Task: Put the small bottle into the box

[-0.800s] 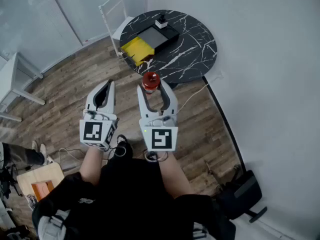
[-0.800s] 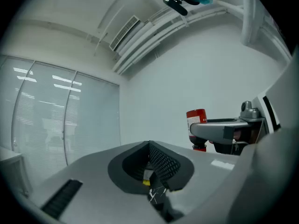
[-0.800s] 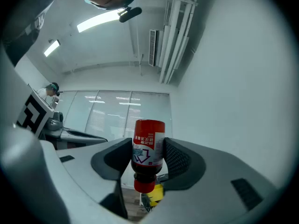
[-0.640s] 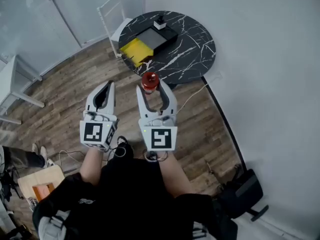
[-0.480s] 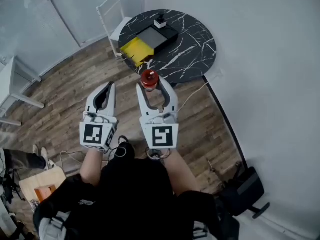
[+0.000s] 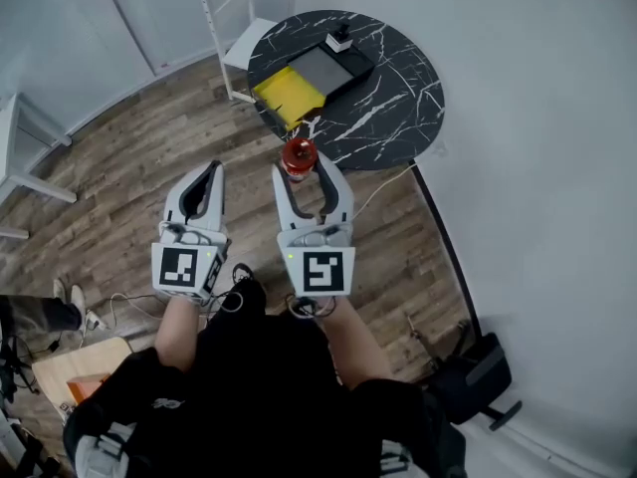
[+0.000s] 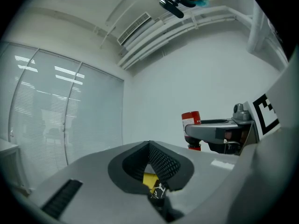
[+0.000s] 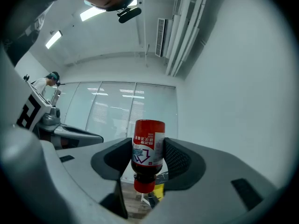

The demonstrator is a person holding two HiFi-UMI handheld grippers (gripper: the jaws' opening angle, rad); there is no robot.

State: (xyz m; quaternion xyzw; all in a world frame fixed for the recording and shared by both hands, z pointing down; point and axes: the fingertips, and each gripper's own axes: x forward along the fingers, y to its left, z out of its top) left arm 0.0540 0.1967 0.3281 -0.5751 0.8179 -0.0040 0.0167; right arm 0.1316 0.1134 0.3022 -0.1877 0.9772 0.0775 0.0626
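We had the small bottle [image 8: 148, 149] clamped in the right gripper [image 6: 303, 169], both pads pressed on its labelled body. In the right gripper view it sat w/ the narrow red cap end pointing down & the flat red end up; dark liquid showed under the label. In the head view we saw only its round red end btwn the jaw tips. It hung in the air over the wood floor [image 6: 129, 157], just short of the near rim of the table [image 6: 393, 108], so not in the box.

The left gripper [image 6: 211, 170] was clenched on nothing: its view showed the pad tips meeting, w/ only a small gap behind them. We held it just beside the right one, both pointing toward the table.

The box [image 6: 320, 68] lay on the far-left part of the round black marble-look table, well apart from the bottle. It was black w/ a grey inside, top open, & a yellow flap [image 6: 287, 93] lay flat on its near-left side. A small black & white item [image 6: 339, 38] sat at the box's far end; we couldn't tell what it was. A white chair [image 6: 231, 13] stood just beside the table on the left. The white wall [image 6: 537, 167] ran along the right, w/ a black bag [image 6: 468, 376] on the floor near it.
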